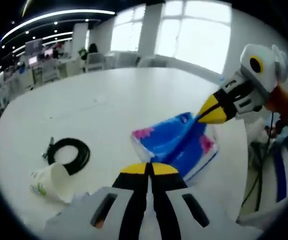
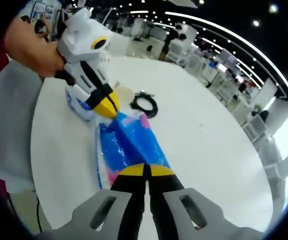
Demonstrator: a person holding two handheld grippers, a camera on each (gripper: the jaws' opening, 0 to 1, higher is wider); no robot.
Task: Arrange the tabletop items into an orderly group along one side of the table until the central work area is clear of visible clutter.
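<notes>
A blue tissue pack with pink flower prints lies across the white round table. My left gripper has its jaws shut on the near edge of the pack. The right gripper comes in from the right, held by a hand, and pinches the pack's raised far corner. In the right gripper view the pack stretches between my right gripper, shut on its near end, and the left gripper, whose yellow tips meet its far end.
A coiled black cable and a tipped paper cup lie left of the pack; the cable sits beyond it in the right gripper view. Office desks and chairs stand beyond the table's edge.
</notes>
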